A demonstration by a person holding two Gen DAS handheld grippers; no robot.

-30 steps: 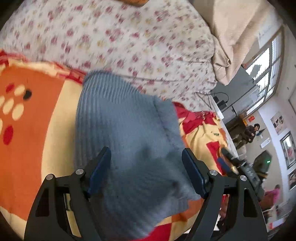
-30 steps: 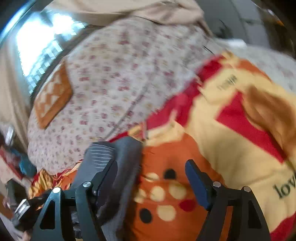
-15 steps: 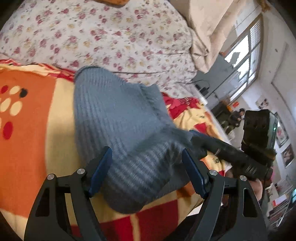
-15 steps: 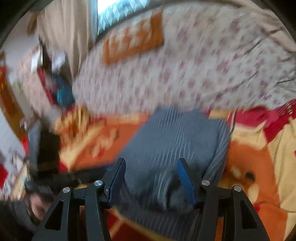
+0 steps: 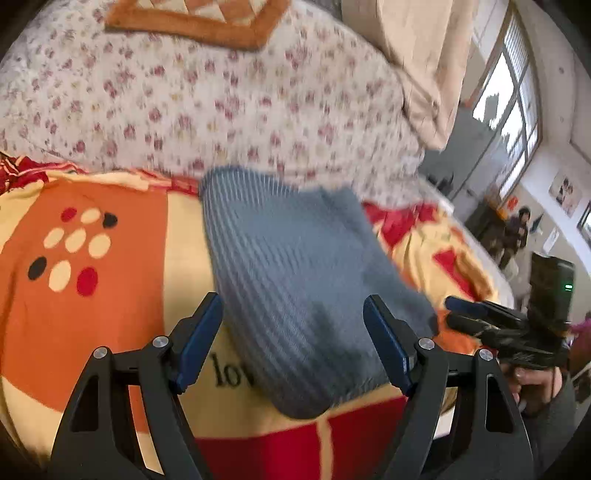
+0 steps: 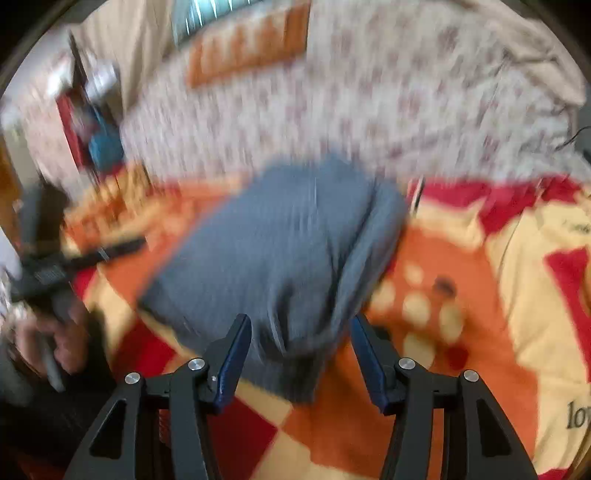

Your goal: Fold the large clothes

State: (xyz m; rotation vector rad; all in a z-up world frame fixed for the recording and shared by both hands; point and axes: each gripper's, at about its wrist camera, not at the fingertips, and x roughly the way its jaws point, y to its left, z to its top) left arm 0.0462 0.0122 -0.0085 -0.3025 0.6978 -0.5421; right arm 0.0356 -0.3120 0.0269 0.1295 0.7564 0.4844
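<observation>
While the folded blue-grey ribbed sweater (image 5: 295,295) lay on the orange, cream and red blanket (image 5: 122,295) spread over the bed, both grippers hovered at its near edge. From the left wrist camera, the left gripper (image 5: 293,339) had its jaws standing wide apart, the sweater's near end lying between the blue pads (image 5: 199,341) without either pad pressing on it. Off to the right in that view, the right gripper (image 5: 480,317) showed as a dark shape with a hand (image 5: 535,384) behind it, just beside the sweater's corner.

From the right wrist camera, blurred by motion, the sweater (image 6: 280,251) sat ahead of the right gripper (image 6: 301,358), whose jaws were parted and narrower than the left's; a bunched fold of the knit lay between them, with gaps at both pads. Beyond the blanket lay a floral quilt (image 5: 221,110) with an orange-bordered cushion (image 5: 199,18) on it. Printed letters "lo" (image 5: 229,373) showed on the blanket beside the sweater.
</observation>
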